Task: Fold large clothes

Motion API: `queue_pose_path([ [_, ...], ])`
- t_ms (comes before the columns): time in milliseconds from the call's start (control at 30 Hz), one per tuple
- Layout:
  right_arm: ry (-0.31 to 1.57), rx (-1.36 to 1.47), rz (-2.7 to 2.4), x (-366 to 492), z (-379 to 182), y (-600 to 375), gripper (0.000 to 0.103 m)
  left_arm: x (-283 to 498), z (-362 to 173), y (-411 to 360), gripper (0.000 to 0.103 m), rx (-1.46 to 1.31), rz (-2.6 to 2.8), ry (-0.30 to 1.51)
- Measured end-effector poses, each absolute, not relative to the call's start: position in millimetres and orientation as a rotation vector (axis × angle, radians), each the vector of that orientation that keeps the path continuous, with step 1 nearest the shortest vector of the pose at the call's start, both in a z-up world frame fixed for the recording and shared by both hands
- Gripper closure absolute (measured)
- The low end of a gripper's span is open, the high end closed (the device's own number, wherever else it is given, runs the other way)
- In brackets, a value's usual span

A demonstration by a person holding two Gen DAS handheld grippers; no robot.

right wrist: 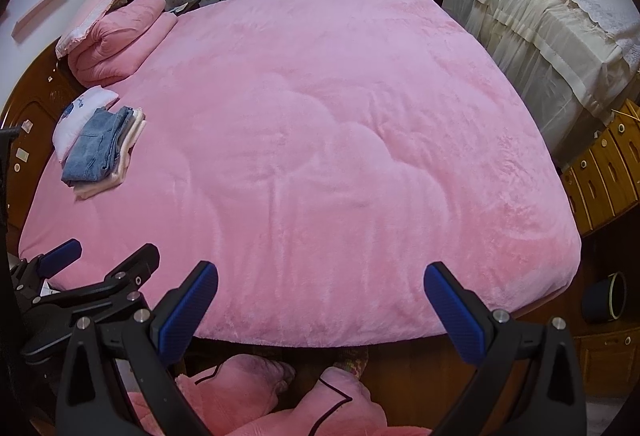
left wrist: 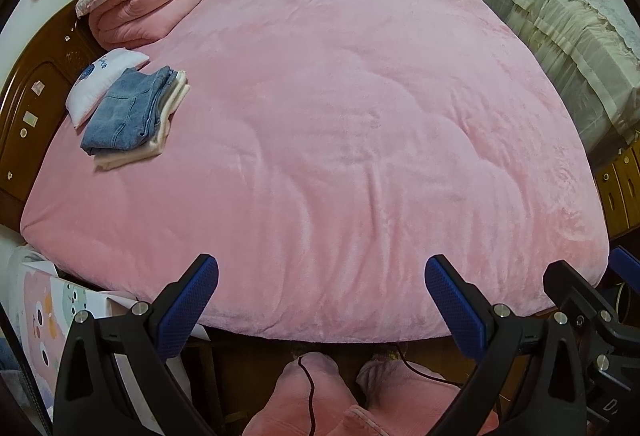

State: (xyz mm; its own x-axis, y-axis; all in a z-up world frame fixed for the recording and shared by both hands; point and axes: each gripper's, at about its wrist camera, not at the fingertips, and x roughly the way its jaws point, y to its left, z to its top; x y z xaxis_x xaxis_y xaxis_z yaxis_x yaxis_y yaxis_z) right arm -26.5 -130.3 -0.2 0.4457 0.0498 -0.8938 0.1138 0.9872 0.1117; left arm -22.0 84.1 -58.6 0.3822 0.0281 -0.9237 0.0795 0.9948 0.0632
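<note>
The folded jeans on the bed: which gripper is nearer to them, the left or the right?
Left. The left gripper hangs open at the near edge of the bed, on the side of the folded jeans. The right gripper, also open, is beside it, farther from them.

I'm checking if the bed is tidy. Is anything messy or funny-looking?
Nothing stands out. The folded jeans sit neatly on a cream garment near the white pillow, the pink blanket lies smooth, and both the left gripper and right gripper are open and empty.
</note>
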Motion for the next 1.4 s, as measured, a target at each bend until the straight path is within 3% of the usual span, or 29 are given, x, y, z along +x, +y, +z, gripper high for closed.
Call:
queue_pose_path([
  [1400, 1.143, 0.142, 0.003, -12.2, -10.4, -134.5, 0.000, -27.0, -64.9, 73.0, 0.001, 0.061, 0.052, 1.190],
])
